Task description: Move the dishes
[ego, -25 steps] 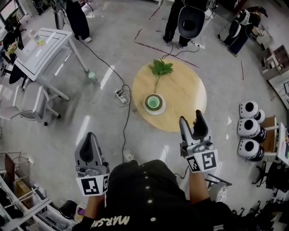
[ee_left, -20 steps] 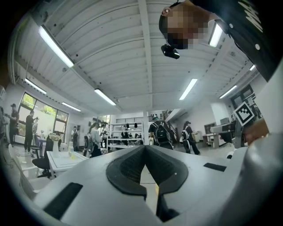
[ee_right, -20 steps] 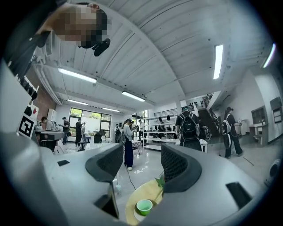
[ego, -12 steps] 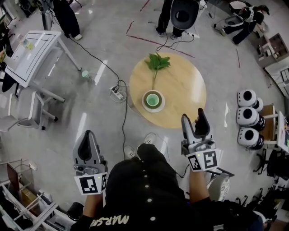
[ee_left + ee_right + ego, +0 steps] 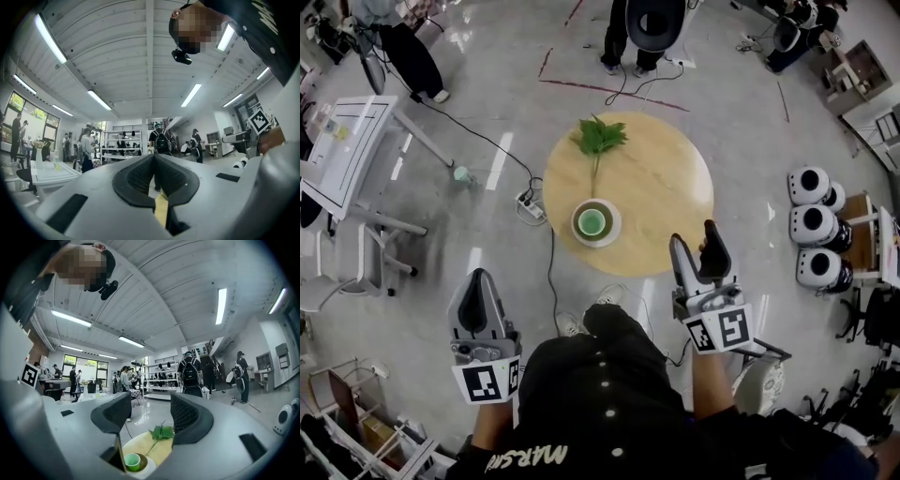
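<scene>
Dishes: small green cup (image 5: 592,221) on a white saucer (image 5: 610,233), near the front-left edge of a round wooden table (image 5: 670,183). A leafy sprig (image 5: 598,137) lies farther back on the top, stem pointing twd the saucer.
Left claw: left gripper (image 5: 478,291) has its pads pressed together at the tips w/ nothing btwn them. It's over the floor, well apart from the table.
Right claw: right gripper (image 5: 697,251) has jaws apart & empty. Its tips overlap the table's near edge in the head view. Cup & saucer sit off to its left, untouched.
Handling (my guess): cup + saucer look like glazed ware – stiff, light, slick, prob. breakable. Cup likely sits loose, so it can slide or tip if the saucer tilts.
Where to grab: saucer by its rim, kept level w/ the cup riding on it. Or cup alone by its wall, one jaw inside, one outside.
Sprig: soft, near weightless, so take it by the stem.
Hard to tell: whether the cup holds liquid, whether it's fixed to the saucer, what the ware is made of.
Cut off: in the right gripper view the saucer's near part is hidden behind the jaw.
Left gripper view: no dishes seen, only a yellowish sliver low in the slit – can't say what it is.
</scene>
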`<state>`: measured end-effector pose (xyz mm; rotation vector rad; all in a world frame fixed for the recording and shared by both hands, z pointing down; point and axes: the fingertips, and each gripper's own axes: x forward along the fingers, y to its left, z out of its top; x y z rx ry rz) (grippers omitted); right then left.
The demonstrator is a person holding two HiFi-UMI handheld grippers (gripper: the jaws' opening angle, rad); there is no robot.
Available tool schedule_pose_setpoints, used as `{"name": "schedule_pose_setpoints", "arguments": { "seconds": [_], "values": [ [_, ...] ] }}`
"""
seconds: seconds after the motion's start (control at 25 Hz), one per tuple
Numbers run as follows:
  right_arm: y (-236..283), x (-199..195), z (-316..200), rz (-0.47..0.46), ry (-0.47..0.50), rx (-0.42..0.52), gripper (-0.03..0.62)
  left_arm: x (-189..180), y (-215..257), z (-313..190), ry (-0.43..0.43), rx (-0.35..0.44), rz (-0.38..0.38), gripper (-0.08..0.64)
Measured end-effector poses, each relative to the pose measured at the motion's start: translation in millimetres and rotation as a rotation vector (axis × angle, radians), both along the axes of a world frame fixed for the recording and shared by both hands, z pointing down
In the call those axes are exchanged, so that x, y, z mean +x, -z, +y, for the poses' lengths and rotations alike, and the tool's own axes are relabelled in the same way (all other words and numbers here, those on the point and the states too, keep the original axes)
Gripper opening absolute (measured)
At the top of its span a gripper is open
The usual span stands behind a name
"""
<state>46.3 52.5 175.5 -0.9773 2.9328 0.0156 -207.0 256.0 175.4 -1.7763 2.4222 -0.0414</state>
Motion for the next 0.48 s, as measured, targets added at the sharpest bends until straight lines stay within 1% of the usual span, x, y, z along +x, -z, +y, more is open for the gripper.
{"name": "schedule_pose_setpoints", "arguments": {
  "seconds": [0.2, 0.48],
  "values": [
    [3.0, 34.6, -46.7, -0.011, -0.068, 0.009, 0.242, 17.9, 7.9, -69.5, -0.067, 0.018, -0.012, 0.017],
    [2.0, 104.0, -100.5, -0.004, -0.169, 0.011, 0.242, 63.9, 27.5, -161.8, -0.174, 0.084, -0.031, 0.017]
  ]
}}
